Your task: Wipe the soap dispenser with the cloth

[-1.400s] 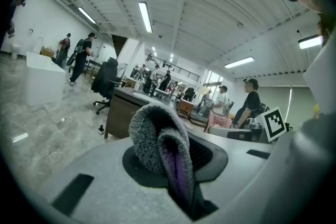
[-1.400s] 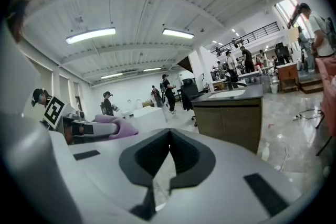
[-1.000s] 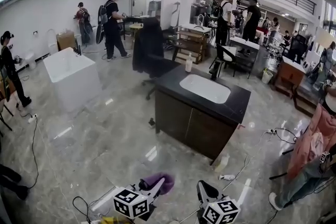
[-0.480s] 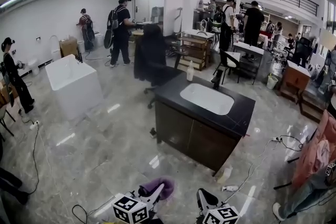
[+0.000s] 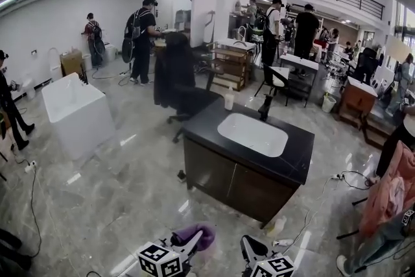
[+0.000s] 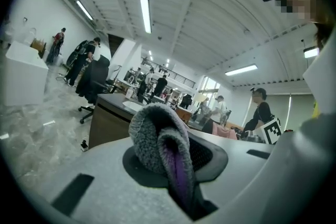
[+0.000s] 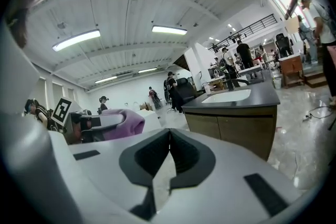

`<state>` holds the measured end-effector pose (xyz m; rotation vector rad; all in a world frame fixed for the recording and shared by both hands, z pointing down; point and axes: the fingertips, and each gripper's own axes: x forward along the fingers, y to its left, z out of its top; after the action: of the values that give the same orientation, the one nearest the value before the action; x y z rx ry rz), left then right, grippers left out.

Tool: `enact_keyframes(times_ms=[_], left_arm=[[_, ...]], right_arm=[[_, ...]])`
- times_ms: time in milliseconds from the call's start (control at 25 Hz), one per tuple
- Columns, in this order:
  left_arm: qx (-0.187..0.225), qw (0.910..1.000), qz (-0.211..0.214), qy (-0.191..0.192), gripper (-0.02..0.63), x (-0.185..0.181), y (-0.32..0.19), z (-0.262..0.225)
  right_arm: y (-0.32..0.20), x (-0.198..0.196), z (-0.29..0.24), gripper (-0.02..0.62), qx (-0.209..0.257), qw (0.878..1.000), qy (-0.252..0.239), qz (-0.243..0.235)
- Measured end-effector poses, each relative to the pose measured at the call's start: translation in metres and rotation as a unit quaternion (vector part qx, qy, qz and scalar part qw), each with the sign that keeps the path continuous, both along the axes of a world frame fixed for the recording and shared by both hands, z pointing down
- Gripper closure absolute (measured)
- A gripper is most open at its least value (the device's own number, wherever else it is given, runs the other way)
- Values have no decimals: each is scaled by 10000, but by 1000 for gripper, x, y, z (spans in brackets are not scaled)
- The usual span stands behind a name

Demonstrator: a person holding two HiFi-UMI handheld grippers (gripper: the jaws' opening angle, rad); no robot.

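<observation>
**Cloth gripped, dispenser well off**

Left gripper (image 5: 190, 242) was clamped on the soft, limp purple cloth (image 6: 160, 139). Right gripper (image 7: 167, 157) was closed tight on nothing. The soap dispenser (image 5: 229, 100) stood at the counter's (image 5: 201, 125) far left corner, well apart. It looked light, slick and tippy, so best steadied low on its body.

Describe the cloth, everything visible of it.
The cloth is fleecy, grey on one face and purple on the other. It is folded into a rounded bunch and pinched between the jaws of the left tool, bulging past their tips. Nothing else touches it; it is in the air, far short of the dark vanity.
</observation>
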<state>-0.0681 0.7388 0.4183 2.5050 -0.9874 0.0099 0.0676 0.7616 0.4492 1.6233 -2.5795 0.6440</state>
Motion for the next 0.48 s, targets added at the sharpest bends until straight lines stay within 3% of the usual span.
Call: enact_keyframes(times_ms=[480], left_arm=[[-77, 9997, 236, -14, 548, -47, -102, 3]], right_arm=[[-96, -43, -1, 591, -76, 9998, 134, 159]])
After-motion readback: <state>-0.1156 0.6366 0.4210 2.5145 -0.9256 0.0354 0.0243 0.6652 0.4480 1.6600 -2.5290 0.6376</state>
